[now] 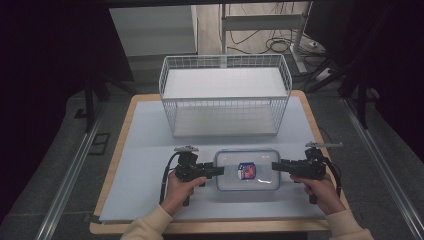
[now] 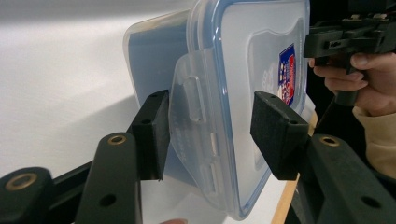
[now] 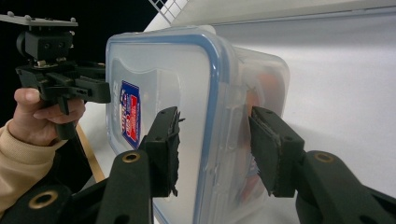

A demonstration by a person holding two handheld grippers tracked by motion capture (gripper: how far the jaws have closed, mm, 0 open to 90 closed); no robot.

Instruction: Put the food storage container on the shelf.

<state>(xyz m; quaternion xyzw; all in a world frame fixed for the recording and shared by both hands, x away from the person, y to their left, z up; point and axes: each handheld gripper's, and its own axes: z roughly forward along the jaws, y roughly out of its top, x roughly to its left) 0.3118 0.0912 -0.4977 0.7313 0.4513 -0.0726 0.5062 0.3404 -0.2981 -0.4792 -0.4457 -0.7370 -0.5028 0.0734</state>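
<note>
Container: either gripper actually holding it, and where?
Not clamped yet. Both jaws straddle the container: left gripper at its left-end latch, right gripper at the right end.

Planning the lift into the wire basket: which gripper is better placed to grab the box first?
Neither clearly: left gripper and right gripper each straddle an end of the lidded plastic container, jaws open. Left looks marginally better, framing the latch flap.
</note>
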